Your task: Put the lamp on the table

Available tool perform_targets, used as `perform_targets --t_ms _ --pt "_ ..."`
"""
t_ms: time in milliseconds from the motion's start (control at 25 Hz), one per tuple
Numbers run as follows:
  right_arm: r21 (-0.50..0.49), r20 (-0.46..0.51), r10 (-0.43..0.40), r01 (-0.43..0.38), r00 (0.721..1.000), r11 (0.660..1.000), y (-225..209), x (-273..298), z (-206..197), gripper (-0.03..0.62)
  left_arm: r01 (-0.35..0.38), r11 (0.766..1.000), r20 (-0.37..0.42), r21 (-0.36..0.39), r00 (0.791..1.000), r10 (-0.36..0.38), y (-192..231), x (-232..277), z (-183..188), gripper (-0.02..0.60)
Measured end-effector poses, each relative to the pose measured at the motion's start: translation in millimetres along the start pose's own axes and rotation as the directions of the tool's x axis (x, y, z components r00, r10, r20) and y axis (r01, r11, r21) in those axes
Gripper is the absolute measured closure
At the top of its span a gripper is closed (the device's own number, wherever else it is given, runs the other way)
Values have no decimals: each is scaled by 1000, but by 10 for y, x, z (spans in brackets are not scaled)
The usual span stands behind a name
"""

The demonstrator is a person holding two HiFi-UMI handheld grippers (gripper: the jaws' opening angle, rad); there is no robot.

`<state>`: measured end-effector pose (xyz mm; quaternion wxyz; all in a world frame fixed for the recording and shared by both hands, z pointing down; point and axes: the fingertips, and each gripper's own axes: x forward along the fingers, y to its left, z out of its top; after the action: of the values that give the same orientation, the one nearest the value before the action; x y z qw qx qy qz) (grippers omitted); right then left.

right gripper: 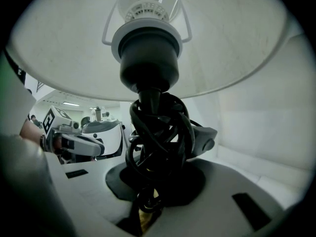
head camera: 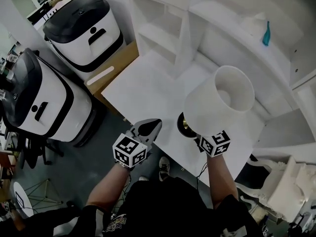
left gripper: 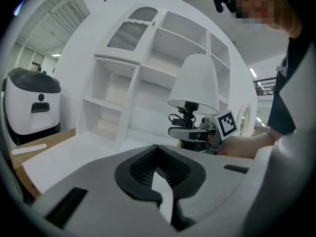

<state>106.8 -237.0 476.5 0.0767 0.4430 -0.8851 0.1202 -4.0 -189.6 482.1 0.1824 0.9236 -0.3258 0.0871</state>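
White-shaded lamp [head camera: 219, 100] is in your R tool [right gripper: 150, 191]: jaws pinch the stem low down, where the black cord is wound round it. Stem stands close to upright, shade on top, dark base [head camera: 185, 125] at the bottom.

- Nearest, at the desk's front edge: L tool [head camera: 147, 128], pads pressed together at the tips, nothing in them. It sits just left of the lamp, so R is the hand that matters.
- Next: the lamp base hangs just inside that front edge, over the desk [head camera: 143, 90]. Can't tell if it touches yet.
- Further in: bare white desk top ahead and left of the base, so the set-down looks like a short drop, base flat, axis kept vertical.
- At the desk's back: white shelf unit [head camera: 163, 28], well apart from the shade.
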Motion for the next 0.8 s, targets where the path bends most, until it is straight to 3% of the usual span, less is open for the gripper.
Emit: perform_targets --t_ms 400,800 --pt "29 8 -25 25 1000 999 -288 55 -26 516 8 999 -23 36 1000 -7 -12 219 109 577" --pt "39 7 -127 127 992 991 -500 238 -87 517 139 988 -72 65 988 -134 165 515 184 577"
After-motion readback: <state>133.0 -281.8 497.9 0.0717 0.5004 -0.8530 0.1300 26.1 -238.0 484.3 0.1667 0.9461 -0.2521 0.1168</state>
